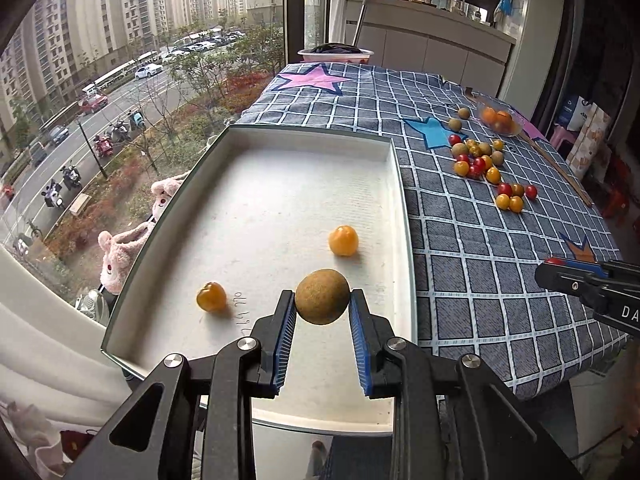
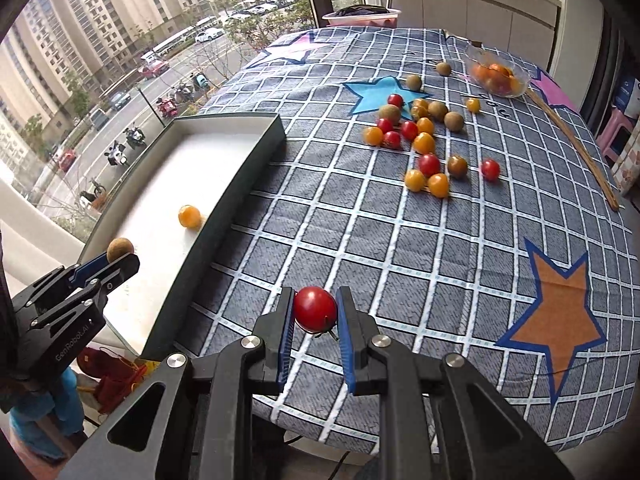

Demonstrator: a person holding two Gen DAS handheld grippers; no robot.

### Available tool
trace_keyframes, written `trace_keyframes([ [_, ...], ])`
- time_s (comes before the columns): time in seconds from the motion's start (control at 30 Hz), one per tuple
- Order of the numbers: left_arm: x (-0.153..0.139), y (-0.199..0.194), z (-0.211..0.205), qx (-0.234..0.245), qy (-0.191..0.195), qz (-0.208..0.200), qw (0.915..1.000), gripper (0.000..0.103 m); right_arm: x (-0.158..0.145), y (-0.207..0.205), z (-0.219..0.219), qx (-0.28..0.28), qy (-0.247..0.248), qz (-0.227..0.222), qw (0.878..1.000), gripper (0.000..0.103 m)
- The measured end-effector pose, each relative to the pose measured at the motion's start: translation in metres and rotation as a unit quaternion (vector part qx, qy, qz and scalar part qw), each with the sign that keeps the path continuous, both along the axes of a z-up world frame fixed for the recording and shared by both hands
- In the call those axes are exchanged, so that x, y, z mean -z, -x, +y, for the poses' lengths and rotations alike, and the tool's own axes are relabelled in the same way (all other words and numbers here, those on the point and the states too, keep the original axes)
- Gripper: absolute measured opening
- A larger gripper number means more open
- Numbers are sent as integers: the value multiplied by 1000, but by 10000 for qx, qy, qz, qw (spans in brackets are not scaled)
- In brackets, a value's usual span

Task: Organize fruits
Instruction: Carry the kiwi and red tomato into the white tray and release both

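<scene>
Currently clamped: left gripper (image 1: 322, 297) closed on a brown longan (image 1: 322, 297), held just above the near end of the white tray (image 1: 280, 184); right gripper (image 2: 315, 309) closed on a red cherry tomato (image 2: 315, 309), held over the checked tablecloth (image 2: 400, 240), just beside the tray's dark outer wall. Likely handling: longan light, with a thin, rough, brittle shell; tomato light, smooth, soft-skinned, easily split. Grip across the widest part, pads on opposite sides, minimal pressure. Count in tray: two yellow cherry tomatoes (image 1: 343, 240), apart from each other, resting on the floor. Count on cloth, from the right wrist view: roughly twenty loose fruits (image 2: 424, 136), about six red, about eight yellow-orange, about six brown; exact totals uncertain where they overlap. Beyond these, one glass bowl (image 2: 496, 74) holding orange fruit, number not countable.
</scene>
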State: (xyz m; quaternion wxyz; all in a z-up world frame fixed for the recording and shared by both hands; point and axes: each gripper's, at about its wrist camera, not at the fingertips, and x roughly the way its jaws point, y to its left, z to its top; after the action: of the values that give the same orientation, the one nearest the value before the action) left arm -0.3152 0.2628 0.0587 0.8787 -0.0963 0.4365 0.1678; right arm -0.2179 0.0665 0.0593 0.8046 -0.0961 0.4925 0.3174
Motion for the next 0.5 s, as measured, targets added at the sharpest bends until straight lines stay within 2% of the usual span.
trace_keyframes([
  [0.3, 19, 21, 53, -568, -28, 252, 9981, 29, 0, 13, 66, -610, -45, 166, 9980, 22],
  [0.5, 36, 20, 70, -701, 4, 476, 9964, 29, 13, 15, 104, -884, -13, 407, 9952, 22],
])
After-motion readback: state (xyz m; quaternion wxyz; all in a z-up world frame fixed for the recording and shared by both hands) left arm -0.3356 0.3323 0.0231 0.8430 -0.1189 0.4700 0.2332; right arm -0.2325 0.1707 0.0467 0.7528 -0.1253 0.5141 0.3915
